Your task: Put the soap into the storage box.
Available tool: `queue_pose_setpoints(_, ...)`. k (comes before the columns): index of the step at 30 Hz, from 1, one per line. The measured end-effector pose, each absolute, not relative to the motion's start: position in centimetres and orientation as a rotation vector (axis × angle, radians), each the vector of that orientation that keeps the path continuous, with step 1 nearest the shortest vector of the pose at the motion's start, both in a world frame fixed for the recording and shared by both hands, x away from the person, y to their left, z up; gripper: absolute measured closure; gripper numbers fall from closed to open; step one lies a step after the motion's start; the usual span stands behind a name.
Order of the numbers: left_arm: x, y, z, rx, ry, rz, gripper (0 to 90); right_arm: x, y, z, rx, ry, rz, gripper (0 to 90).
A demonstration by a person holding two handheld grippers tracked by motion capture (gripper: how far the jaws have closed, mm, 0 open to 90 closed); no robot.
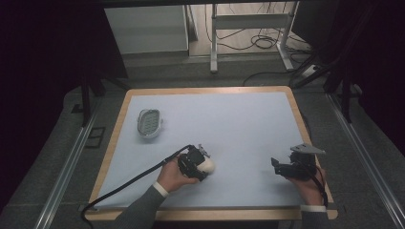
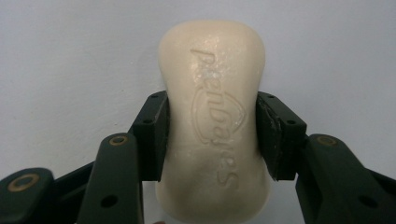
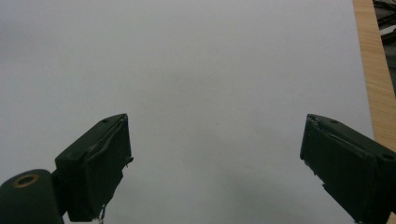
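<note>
Pale blue mat (image 1: 239, 129) covers the wooden table. Near its front, the left gripper (image 2: 212, 135) pinches a cream soap bar (image 2: 212, 93) at its waist; the grasp looks done. Soap dish (image 1: 149, 123) waits far left, probably the destination. Right gripper (image 3: 215, 154) rests spread, holding nothing.

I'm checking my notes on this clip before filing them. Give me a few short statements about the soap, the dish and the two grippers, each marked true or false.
1. The left gripper is shut on the bar of soap. True.
2. The soap already lies in the soap dish. False: the dish is apart from it, farther up the table and to the left.
3. The right gripper holds something. False: its jaws stand open over the bare mat.
4. The soap bears embossed lettering. True.
</note>
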State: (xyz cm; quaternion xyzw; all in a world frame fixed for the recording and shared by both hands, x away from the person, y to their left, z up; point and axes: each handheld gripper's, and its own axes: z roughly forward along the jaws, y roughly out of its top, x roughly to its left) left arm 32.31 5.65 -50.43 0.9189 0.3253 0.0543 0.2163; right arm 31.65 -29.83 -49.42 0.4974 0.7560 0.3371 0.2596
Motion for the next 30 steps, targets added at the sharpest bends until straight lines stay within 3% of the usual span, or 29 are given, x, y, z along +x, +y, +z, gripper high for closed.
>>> queue_pose_setpoints(30, 33.7, 9.0, -46.8, 2.456, 0.952, 0.209, 49.4, 31.7, -30.0, -49.5, 1.355, 2.047, 0.909, 8.5)
